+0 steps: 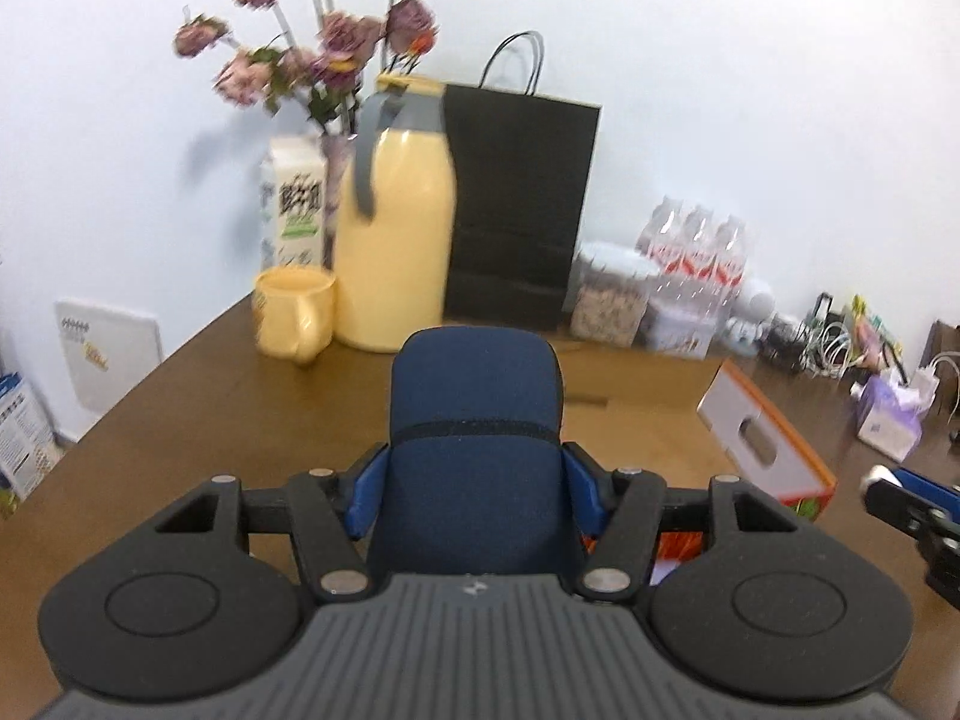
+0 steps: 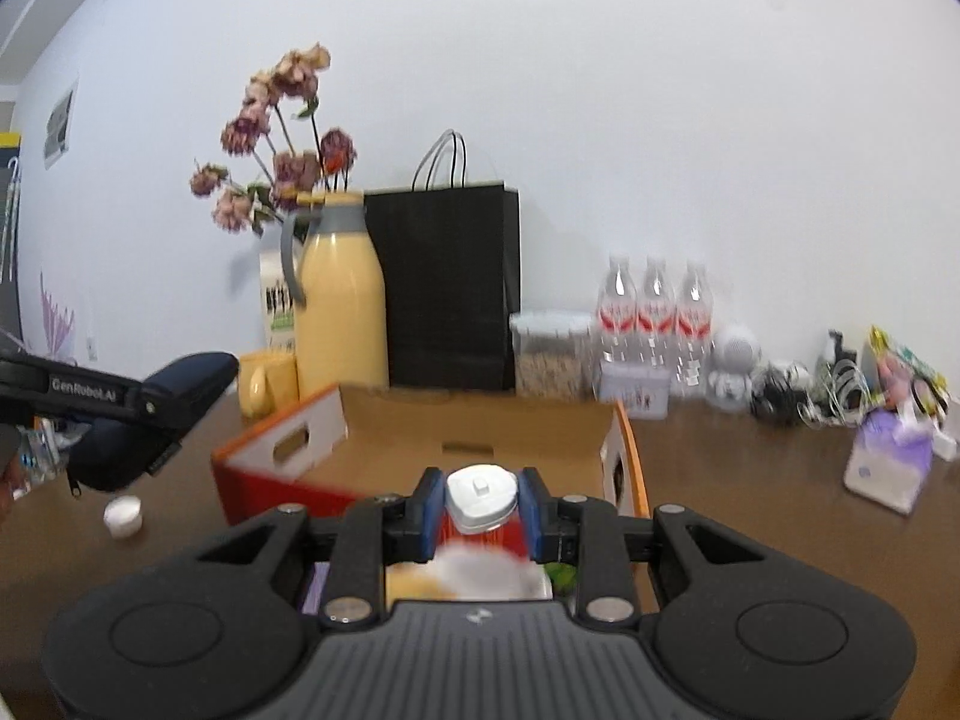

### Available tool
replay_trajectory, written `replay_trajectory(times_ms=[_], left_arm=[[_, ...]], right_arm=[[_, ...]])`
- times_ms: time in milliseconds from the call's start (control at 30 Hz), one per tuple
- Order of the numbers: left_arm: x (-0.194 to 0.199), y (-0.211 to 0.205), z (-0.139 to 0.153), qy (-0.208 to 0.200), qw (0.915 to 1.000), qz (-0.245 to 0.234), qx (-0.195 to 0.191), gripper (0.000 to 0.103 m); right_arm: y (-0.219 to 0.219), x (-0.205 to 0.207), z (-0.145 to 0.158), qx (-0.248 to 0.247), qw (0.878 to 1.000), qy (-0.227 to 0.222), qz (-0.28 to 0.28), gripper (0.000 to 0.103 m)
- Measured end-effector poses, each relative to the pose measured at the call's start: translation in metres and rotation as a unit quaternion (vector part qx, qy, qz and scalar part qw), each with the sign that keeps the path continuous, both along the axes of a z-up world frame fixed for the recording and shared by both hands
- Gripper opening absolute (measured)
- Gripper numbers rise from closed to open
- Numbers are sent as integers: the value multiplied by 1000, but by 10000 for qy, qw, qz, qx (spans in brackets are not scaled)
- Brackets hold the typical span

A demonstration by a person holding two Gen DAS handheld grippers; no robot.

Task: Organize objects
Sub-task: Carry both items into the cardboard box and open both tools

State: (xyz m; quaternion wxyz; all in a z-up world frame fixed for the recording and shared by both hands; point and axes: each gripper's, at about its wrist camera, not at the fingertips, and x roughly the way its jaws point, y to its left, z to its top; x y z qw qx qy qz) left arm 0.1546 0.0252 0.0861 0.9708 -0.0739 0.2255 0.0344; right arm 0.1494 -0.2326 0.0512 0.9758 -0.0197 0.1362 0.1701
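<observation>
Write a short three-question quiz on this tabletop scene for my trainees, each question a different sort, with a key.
1. Multiple choice: What does the left gripper hold? A) a yellow mug B) a dark blue pouch C) a water bottle
2. True or false: The black paper bag stands to the right of the yellow jug, seen from the right wrist camera.
3. Fill in: The right gripper is shut on a bottle with a ____ cap.

Key: 1. B, the dark blue pouch. 2. True. 3. White; the white-capped bottle sits between the pads, above the open cardboard box.
</observation>
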Motion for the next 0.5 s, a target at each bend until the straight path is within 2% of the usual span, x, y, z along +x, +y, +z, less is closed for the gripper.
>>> replay_trajectory(times_ms=[267,367,500], left_arm=[[71,-17,3,64,9997,0,-244,61],[100,-23,-4,168,9996,67,-219,61],[139,-28,-16,375,9987,198,-268,61]], right_arm=[[27,86,12,21,9999,85,-68,25],[32,117,3,86,9996,231,-146,25],[31,152,-17,423,9971,603,-196,25]])
